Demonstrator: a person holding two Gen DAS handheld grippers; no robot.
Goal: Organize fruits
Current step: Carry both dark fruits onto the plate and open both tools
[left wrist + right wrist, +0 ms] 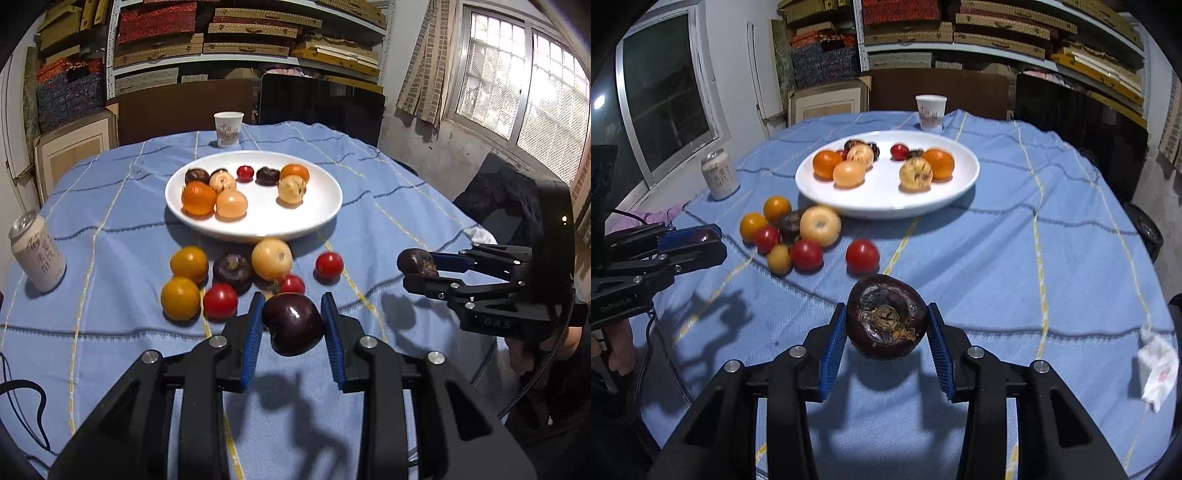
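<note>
I see a white plate (255, 225) on the blue counter (1052, 258) with oranges, pale fruits, dark ones and a small red one inside. More fruits (236, 275) sit in a bunch just in front of the plate. My left gripper (291, 321) fingers squeeze a shiny dark plum (293, 323), lifted off the cloth. My right gripper (886, 325) fingers pinch a wrinkly dark fruit (886, 321), also in the air.

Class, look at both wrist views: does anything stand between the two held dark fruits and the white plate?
Yes. The loose fruit cluster lies before the plate, below the left gripper's path; the right gripper's way looks clearer.
</note>
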